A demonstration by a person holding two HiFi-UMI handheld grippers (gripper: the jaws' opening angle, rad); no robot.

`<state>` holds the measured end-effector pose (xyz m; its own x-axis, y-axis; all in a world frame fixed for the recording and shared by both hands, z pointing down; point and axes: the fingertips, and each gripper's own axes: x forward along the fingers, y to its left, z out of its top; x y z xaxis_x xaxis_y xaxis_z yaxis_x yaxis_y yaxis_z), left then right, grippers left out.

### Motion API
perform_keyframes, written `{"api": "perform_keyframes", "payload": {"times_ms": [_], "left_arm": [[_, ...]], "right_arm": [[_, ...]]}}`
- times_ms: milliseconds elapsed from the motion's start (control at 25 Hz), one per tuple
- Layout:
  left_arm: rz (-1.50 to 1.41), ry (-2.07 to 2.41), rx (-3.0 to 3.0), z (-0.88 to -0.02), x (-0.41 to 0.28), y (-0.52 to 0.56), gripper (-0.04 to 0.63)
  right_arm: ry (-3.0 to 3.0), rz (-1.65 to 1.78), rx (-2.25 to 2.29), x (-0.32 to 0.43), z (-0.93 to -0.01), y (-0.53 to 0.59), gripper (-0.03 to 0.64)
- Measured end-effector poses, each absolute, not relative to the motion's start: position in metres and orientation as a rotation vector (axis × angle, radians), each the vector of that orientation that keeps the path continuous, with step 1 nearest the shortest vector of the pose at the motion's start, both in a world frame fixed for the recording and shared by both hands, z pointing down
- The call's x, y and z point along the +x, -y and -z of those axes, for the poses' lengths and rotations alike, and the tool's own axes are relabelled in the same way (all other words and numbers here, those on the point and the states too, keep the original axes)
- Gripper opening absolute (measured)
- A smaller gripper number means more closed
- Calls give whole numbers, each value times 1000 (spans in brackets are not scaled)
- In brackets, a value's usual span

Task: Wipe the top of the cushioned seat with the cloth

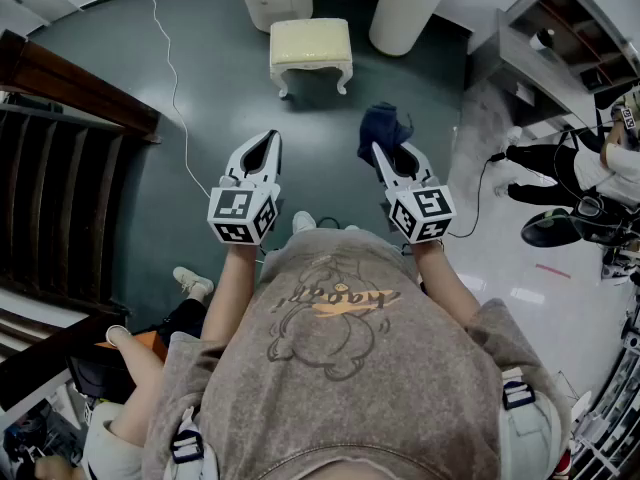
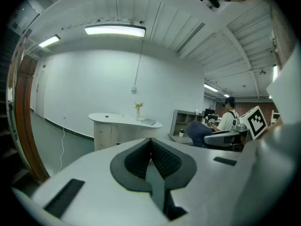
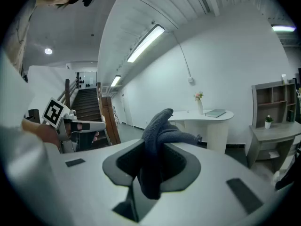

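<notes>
Right hand-held gripper point(image 3: 151, 166) clamped on the dark blue cloth point(image 1: 386, 128); left hand-held gripper point(image 2: 151, 147) jaws together, nothing between them; cream cushioned seat point(image 1: 311, 43) stands on the floor point(image 1: 200, 98) ahead, well apart from both.

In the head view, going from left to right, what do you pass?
Wooden stairs → left gripper → right gripper → person at the right edge. Left out: the stool and the cloth, which overlap the grippers' span.
</notes>
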<state>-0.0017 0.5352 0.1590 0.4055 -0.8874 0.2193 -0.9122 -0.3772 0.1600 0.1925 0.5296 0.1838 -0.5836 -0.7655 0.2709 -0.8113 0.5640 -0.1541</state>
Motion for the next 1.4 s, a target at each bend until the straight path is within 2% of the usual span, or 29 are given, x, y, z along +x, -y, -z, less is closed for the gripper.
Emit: {"api": "perform_keyframes", "payload": {"times_ms": [920, 1400], "left_arm": [[-159, 1490, 2476, -175, -50, -498, 17], [-166, 1513, 2444, -181, -75, -431, 17]], "right_arm": [[2570, -442, 1422, 138, -204, -503, 101], [2570, -442, 1386, 114, -210, -428, 101]]}}
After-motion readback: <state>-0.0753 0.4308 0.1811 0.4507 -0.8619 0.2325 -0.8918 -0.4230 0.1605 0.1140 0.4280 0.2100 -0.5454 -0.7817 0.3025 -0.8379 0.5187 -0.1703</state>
